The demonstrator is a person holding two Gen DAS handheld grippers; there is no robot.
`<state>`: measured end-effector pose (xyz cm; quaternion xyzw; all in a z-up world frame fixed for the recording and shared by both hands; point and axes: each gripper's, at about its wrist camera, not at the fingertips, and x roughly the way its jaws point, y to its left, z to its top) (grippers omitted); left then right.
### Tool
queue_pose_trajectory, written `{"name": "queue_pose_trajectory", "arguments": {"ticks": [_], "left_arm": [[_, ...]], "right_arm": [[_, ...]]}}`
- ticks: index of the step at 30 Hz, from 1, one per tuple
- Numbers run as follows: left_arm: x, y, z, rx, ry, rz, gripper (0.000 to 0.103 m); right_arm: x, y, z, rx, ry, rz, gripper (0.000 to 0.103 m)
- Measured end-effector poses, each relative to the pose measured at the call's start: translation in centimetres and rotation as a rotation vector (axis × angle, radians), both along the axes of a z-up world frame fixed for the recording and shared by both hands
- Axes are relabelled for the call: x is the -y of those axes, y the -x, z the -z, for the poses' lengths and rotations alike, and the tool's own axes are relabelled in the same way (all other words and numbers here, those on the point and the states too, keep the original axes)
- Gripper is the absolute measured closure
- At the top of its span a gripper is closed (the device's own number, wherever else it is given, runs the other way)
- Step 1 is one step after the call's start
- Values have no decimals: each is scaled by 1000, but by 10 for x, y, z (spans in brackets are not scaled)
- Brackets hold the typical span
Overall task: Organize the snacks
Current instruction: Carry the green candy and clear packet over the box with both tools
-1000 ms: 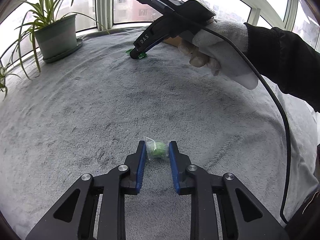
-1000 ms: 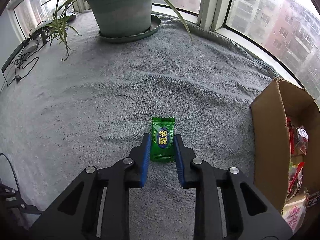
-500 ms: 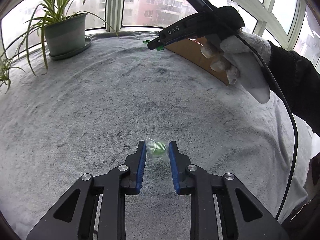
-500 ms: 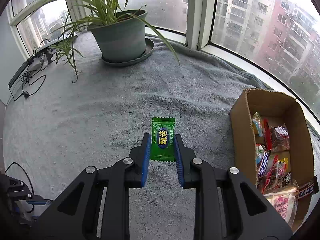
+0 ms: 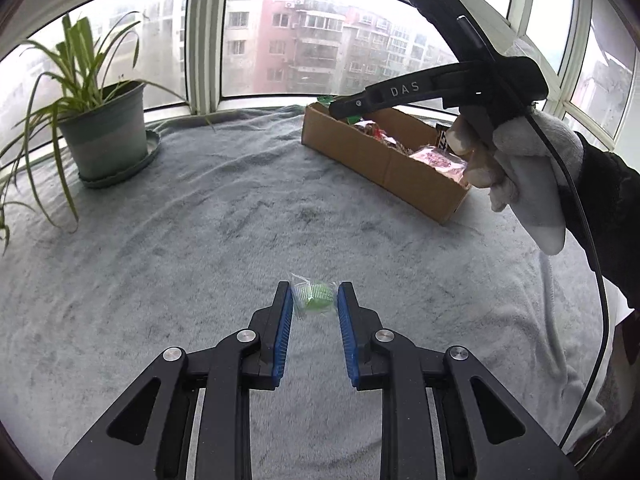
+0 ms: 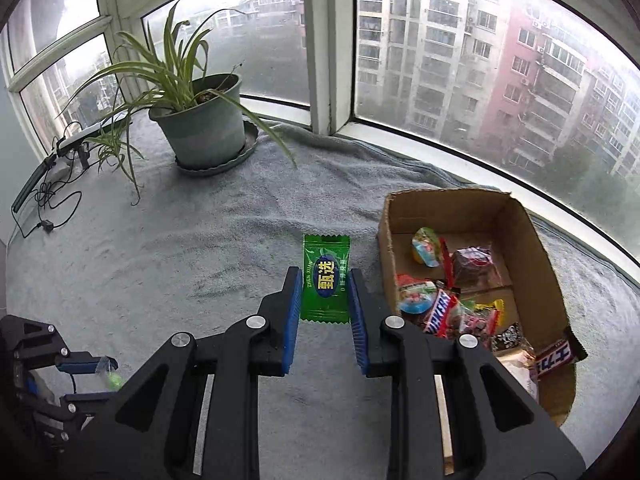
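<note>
Left wrist view: the left gripper (image 5: pixel 313 304) pinches a small clear-wrapped green candy (image 5: pixel 313 298) between its blue pads, above the grey blanket (image 5: pixel 200 240); the cardboard box (image 5: pixel 384 164) sits far right

Right wrist view: the right gripper (image 6: pixel 325 284) clamps a green candy packet (image 6: pixel 326 279) upright, just left of the snack-filled box; a potted spider plant (image 6: pixel 200 128) stands by the window

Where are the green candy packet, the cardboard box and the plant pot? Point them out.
green candy packet (image 6: pixel 326 280): right wrist view, blue oval label.
cardboard box (image 6: pixel 538 248): right wrist view, right inner wall.
plant pot (image 6: pixel 208 140): right wrist view, pot's side.
</note>
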<state>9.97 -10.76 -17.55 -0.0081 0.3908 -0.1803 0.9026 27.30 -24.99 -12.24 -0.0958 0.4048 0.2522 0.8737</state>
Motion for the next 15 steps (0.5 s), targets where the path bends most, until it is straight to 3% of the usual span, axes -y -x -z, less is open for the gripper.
{"name": "queue_pose_trajectory", "arguments": {"ticks": [15], "left_arm": [[53, -90, -42, 101, 37, 146, 82]], "right_arm": [[107, 0, -1, 15, 10, 247, 79]]}}
